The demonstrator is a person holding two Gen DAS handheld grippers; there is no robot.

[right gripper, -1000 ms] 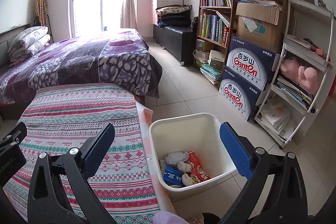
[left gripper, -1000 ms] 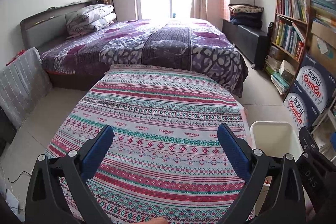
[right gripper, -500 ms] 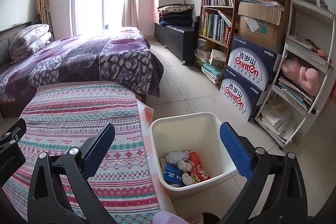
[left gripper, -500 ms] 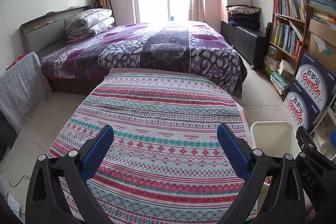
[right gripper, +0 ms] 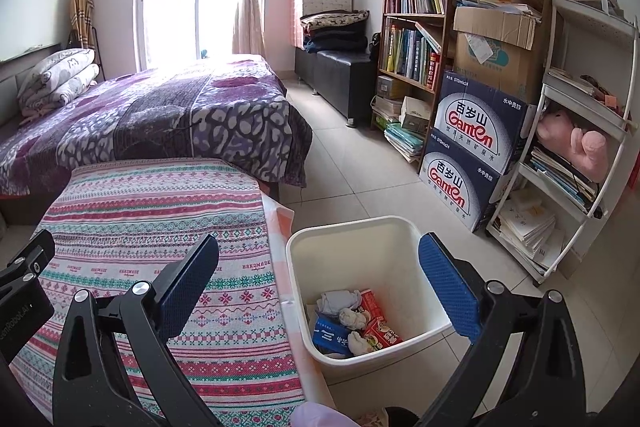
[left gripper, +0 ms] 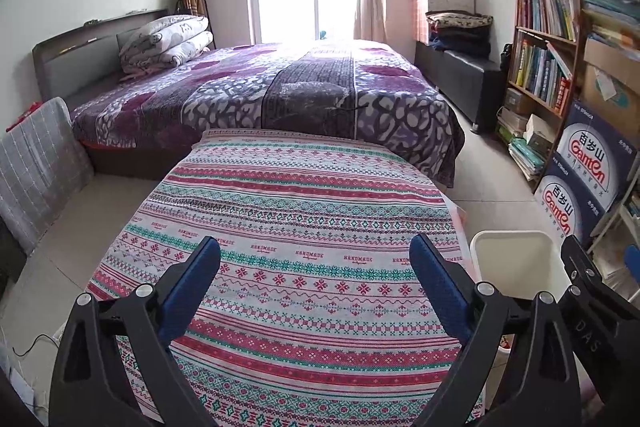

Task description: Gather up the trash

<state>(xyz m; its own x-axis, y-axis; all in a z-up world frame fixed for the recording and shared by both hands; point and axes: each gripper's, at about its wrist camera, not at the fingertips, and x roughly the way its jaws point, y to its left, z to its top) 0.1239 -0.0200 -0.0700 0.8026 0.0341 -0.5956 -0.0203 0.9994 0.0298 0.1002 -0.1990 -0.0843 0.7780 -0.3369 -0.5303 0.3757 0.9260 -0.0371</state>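
My left claw (left gripper: 314, 283) hangs spread apart over the patterned desk (left gripper: 304, 211), holding nothing. My right claw (right gripper: 318, 281) is spread too, straddling the desk's right edge and the white trash bin (right gripper: 360, 235) just beside it on the floor. Inside the bin lie crumpled tissues (right gripper: 352, 317), red snack wrappers (right gripper: 380, 333) and a blue packet (right gripper: 326, 337). Beyond the bin, open tiled floor (right gripper: 352, 163) runs between the bed (right gripper: 160, 115) and the bookshelf (right gripper: 416, 27).
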